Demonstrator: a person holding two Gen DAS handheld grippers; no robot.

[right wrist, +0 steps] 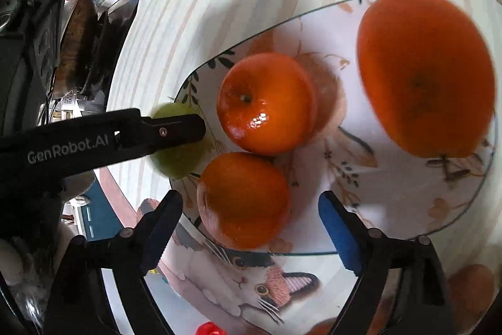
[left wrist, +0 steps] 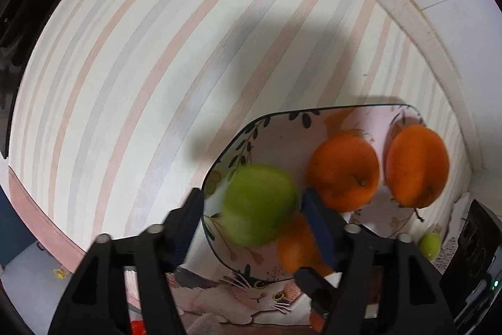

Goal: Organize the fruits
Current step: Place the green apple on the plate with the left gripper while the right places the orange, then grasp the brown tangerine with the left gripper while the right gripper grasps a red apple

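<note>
A patterned plate holds three oranges. In the left wrist view two oranges lie at its far side. My left gripper points down over the plate's left rim, open. A blurred green fruit sits between its fingers, with a gap on the left side. In the right wrist view my right gripper stands open around the nearest orange, clear of it on both sides. One finger of the left gripper crosses the green fruit.
The plate rests on a cat-print mat over a striped tablecloth. A small green fruit and a black device sit at the right edge. A dark pan stands beyond the table.
</note>
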